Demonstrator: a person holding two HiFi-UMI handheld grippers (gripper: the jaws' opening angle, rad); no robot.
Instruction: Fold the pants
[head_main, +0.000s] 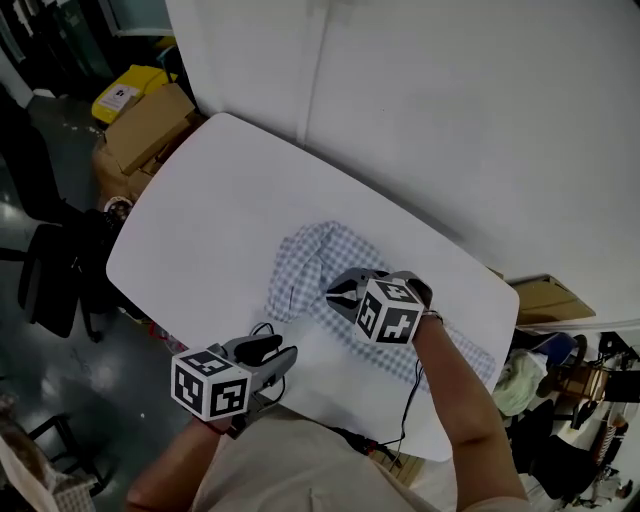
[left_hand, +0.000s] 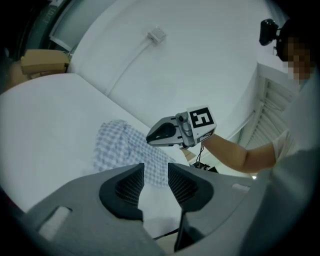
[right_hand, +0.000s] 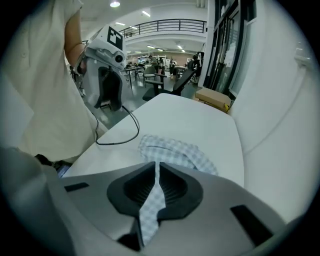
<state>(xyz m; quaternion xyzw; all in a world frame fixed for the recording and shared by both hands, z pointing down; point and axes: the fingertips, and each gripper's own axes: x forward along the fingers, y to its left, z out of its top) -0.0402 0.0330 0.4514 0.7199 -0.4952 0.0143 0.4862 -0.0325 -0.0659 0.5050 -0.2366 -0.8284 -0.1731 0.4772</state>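
Head view first: the checked pants (head_main: 310, 262) are bunched up in a heap around the middle of the white bench (head_main: 200, 200), trailing off toward the near right edge. The right gripper (head_main: 342, 293) is sitting right over that heap. The left gripper (head_main: 282, 352) is down by the near edge of the bench, clear of the fabric. A couple of cardboard boxes (head_main: 150, 125) are on the floor off the far left corner.

Left gripper view: its fingers (left_hand: 131, 187) are a narrow gap apart and there's nothing in between, just bare bench showing through. The pants are a bit further out, with the right gripper above their right side.

Right gripper view: the fingers (right_hand: 172, 187) are pinched together on a strip of the checked fabric, which runs up through the gap to the rest of the pants lying on the bench beyond. A black cable (right_hand: 122, 131) loops across the bench on the left, and the left gripper is up at top left.
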